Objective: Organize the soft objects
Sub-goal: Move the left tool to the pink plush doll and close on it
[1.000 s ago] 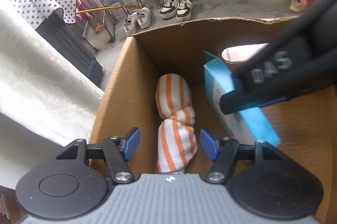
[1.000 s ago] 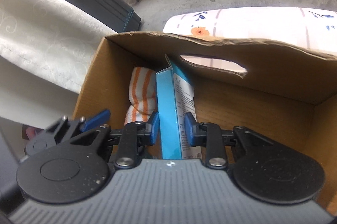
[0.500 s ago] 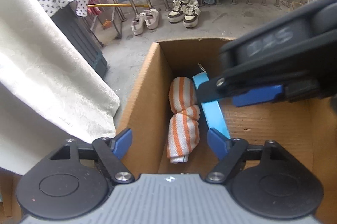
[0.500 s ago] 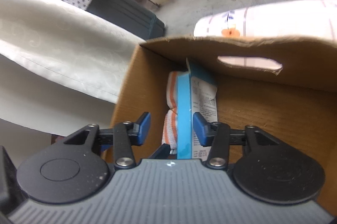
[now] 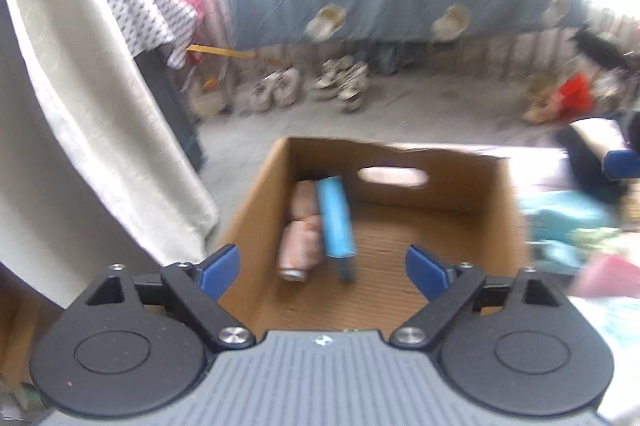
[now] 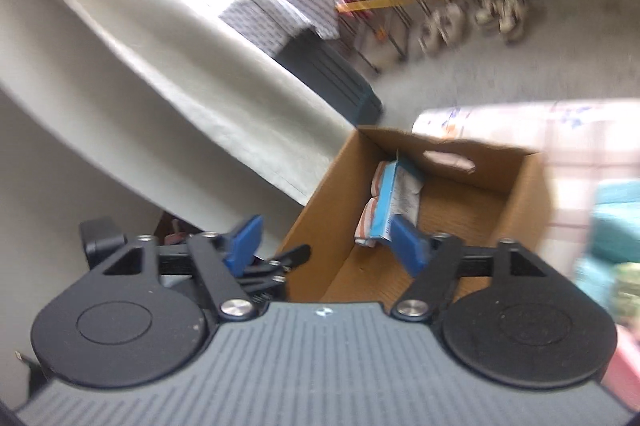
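Both views motion-blurred. Left tongs (image 5: 322, 268) at lower centre of the left wrist view: jaws wide apart, just been opening, nothing between them. Right tongs (image 6: 328, 242) at lower centre of the right wrist view: jaws apart, just been opening, nothing clamped.

Cardboard box (image 5: 496, 210) mid-frame, hand-hole in its far wall. Inside, along the left wall: orange-striped rolled cloth (image 5: 300, 238), with a blue carton (image 5: 334, 218) just beside it on the right, on edge.

Cream cloth (image 5: 80, 154) hangs at left. Shoes (image 5: 340, 86) on the floor beyond, upper centre.
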Demonstrator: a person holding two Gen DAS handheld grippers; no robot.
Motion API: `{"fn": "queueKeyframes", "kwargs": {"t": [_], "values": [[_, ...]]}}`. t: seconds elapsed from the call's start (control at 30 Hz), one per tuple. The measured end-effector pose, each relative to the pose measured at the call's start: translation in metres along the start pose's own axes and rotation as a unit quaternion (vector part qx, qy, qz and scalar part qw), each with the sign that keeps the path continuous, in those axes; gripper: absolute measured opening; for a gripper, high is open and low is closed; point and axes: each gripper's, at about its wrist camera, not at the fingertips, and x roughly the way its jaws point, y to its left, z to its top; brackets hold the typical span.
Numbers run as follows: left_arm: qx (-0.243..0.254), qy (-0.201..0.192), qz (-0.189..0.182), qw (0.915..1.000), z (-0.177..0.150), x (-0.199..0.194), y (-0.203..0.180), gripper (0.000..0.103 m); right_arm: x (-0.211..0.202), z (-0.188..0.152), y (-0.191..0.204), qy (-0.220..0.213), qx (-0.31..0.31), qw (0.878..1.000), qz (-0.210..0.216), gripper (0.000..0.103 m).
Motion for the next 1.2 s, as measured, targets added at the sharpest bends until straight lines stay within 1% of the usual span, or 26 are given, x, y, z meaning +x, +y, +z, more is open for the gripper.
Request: {"fn": "queueKeyframes", "kwargs": {"t": [0.1, 0.2, 0.23, 0.3, 0.4, 0.47, 0.53, 0.6, 0.63, 0.67, 0.73, 0.83, 0.93, 1.03, 1.1, 1.17, 1.2], "values": [[0.008, -0.022, -0.037, 0.9990, -0.017, -0.041, -0.030, 0.097, -0.086, -0.024, -0.014, -0.031, -0.036, 0.999, -0.009, 0.082], [0.027, -0.033, -0.073, 0.9964, -0.040, -0.069, -0.072, 0.098, -0.163, -0.059, -0.040, -0.056, -0.054, 0.996, -0.045, 0.084], [0.034, -0.038, -0.093, 0.9944, -0.048, -0.077, -0.087, 0.098, -0.187, -0.073, -0.051, -0.063, -0.053, 0.995, -0.059, 0.084], [0.040, -0.045, -0.133, 0.9893, -0.061, -0.089, -0.114, 0.099, -0.230, -0.102, -0.077, -0.081, -0.042, 0.993, -0.078, 0.084], [0.044, -0.050, -0.180, 0.9815, -0.078, -0.100, -0.155, 0.099, -0.285, -0.148, -0.122, -0.113, 0.001, 0.989, -0.101, 0.084], [0.055, -0.054, -0.204, 0.9759, -0.085, -0.101, -0.182, 0.099, -0.311, -0.177, -0.147, -0.135, 0.025, 0.983, -0.120, 0.084], [0.068, -0.062, -0.216, 0.9719, -0.093, -0.101, -0.210, 0.099, -0.328, -0.206, -0.169, -0.153, 0.045, 0.978, -0.138, 0.084], [0.085, -0.066, -0.227, 0.9678, -0.101, -0.099, -0.241, 0.099, -0.334, -0.231, -0.189, -0.166, 0.065, 0.973, -0.145, 0.084], [0.096, -0.065, -0.233, 0.9656, -0.103, -0.095, -0.254, 0.099, -0.338, -0.238, -0.196, -0.171, 0.073, 0.972, -0.145, 0.084], [0.104, -0.061, -0.237, 0.9639, -0.103, -0.091, -0.267, 0.099, -0.335, -0.244, -0.202, -0.175, 0.079, 0.970, -0.146, 0.084], [0.116, -0.056, -0.244, 0.9611, -0.103, -0.082, -0.292, 0.099, -0.330, -0.244, -0.212, -0.178, 0.079, 0.969, -0.149, 0.084], [0.132, -0.074, -0.236, 0.9601, -0.101, -0.070, -0.322, 0.099, -0.318, -0.230, -0.218, -0.183, 0.069, 0.968, -0.160, 0.084], [0.153, -0.093, -0.217, 0.9595, -0.098, -0.059, -0.349, 0.099, -0.297, -0.197, -0.221, -0.193, 0.051, 0.965, -0.170, 0.084], [0.178, -0.104, -0.197, 0.9585, -0.098, -0.044, -0.373, 0.099, -0.277, -0.173, -0.237, -0.195, 0.043, 0.958, -0.208, 0.084], [0.194, -0.108, -0.188, 0.9568, -0.098, -0.034, -0.387, 0.098, -0.261, -0.160, -0.253, -0.186, 0.049, 0.956, -0.223, 0.084], [0.203, -0.109, -0.186, 0.9552, -0.099, -0.023, -0.396, 0.098, -0.249, -0.151, -0.266, -0.179, 0.051, 0.958, -0.220, 0.084], [0.203, -0.105, -0.183, 0.9561, -0.098, -0.017, -0.400, 0.098, -0.245, -0.148, -0.272, -0.176, 0.055, 0.958, -0.217, 0.084]]}}
